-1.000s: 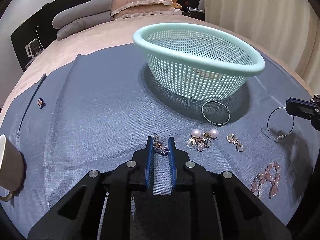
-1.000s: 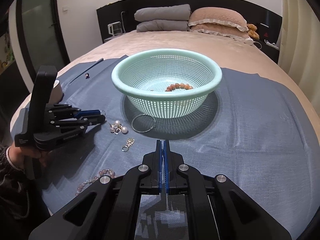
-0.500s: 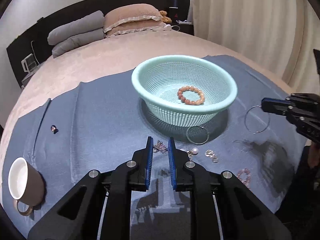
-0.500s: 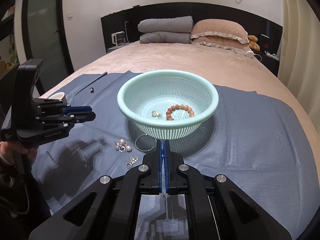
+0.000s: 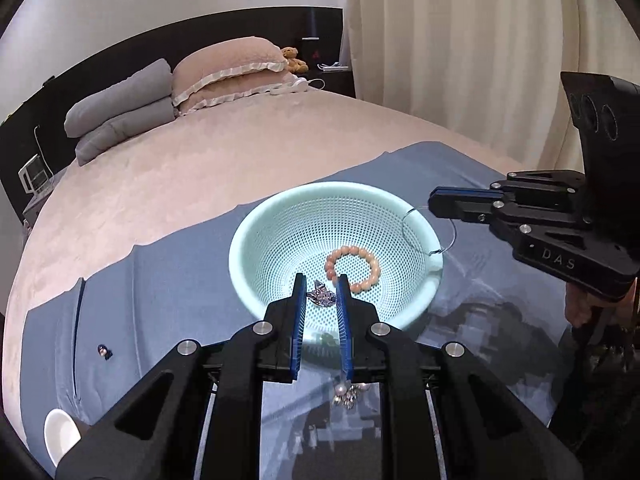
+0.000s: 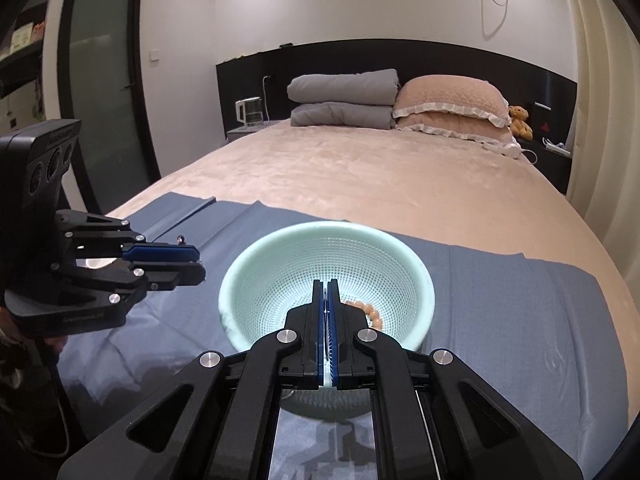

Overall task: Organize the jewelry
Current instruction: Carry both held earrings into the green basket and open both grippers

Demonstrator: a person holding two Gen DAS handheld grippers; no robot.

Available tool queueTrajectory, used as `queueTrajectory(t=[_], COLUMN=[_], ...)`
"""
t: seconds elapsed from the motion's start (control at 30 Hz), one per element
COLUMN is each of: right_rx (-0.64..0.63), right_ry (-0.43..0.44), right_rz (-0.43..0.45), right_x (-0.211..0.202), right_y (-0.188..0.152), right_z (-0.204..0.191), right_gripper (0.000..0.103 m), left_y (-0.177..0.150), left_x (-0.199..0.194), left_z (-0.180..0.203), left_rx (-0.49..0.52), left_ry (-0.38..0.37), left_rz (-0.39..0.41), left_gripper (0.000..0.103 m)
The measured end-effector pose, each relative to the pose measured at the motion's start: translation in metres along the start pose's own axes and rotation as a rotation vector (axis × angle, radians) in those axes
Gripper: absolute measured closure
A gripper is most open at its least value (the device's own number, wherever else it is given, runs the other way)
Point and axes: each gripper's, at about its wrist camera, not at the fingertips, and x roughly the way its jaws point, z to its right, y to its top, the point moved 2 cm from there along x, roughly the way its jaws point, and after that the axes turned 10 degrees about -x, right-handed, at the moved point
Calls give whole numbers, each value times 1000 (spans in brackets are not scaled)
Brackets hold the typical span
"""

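A mint mesh basket sits on the blue cloth with a peach bead bracelet inside. My left gripper hangs over the basket's near side, shut on a small sparkly earring pinched between its blue pads. In the left wrist view my right gripper reaches in from the right above the basket's rim, shut on a thin wire hoop that dangles from its tips. From the right wrist view, the right gripper is shut over the basket, and the left gripper sits at the left.
Pearl earrings lie on the cloth under my left gripper. A small ring lies at the left and a white mug at the lower left corner. Pillows and folded quilts are at the bed's head.
Both grippers have risen and come over the basket. The left lifted the sparkly earring off the cloth; the right carried the wire hoop up to the basket's rim.
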Motion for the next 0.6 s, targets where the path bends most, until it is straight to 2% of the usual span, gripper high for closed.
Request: queueTrajectory(t=[0.17, 0.33, 0.6], right_rx=[11, 11, 15], right_ry=[-6, -6, -19], right_rz=[-38, -83, -92], right_x=[28, 44, 49], right_y=[-10, -21, -28], right_z=[11, 15, 14], right_gripper=[101, 101, 97], left_y=[9, 4, -6], left_x=[32, 58, 74], left_z=[7, 8, -2], left_rx=[19, 26, -1], left_ry=[-32, -46, -42], left_rz=[-30, -67, -94], left_gripper=[87, 87, 87])
